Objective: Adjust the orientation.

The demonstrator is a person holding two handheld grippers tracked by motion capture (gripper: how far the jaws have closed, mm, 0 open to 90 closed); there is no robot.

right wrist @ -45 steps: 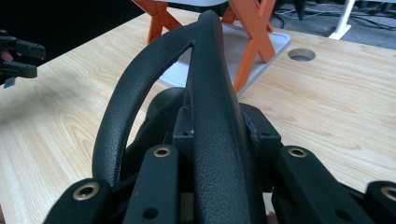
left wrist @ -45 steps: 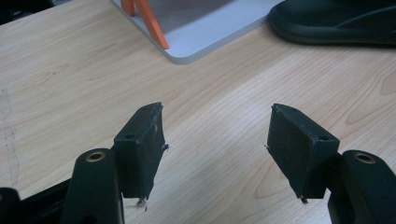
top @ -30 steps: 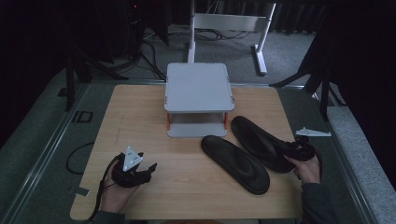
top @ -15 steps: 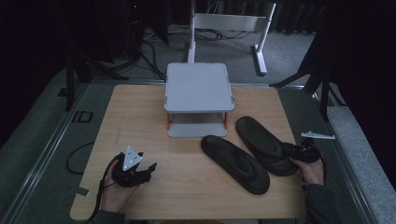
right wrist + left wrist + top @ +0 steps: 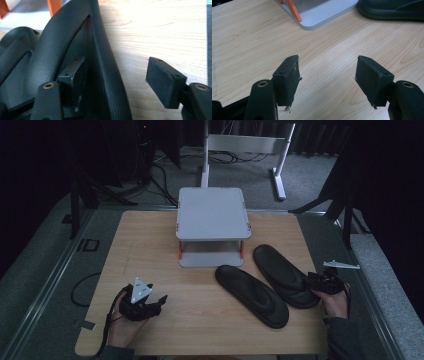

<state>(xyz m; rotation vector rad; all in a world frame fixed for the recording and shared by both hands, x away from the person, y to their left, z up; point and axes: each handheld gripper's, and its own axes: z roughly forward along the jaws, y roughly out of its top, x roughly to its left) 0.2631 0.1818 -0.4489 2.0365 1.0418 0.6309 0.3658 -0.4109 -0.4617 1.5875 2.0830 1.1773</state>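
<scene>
Wooden table (image 5: 150, 255) set with a grey two-tier rack (image 5: 212, 215) at the back middle, orange posts between its shelves, lower shelf bare and facing the person, probably meant as a place for footwear. Just in front of it and to the right, two black slippers lying side by side, angled toward the rack: left slipper (image 5: 252, 295) untouched, right slipper (image 5: 284, 275) near the table's right edge, within reach of the right hand. Right gripper (image 5: 324, 282) brought in at that slipper's heel end; jaws spread wide and straddling the heel rim (image 5: 105, 62), one inside the slipper, one outside, not yet pinching. Left gripper (image 5: 156, 301) parked near the front left, jaws wide apart over bare wood, holding nothing.
</scene>
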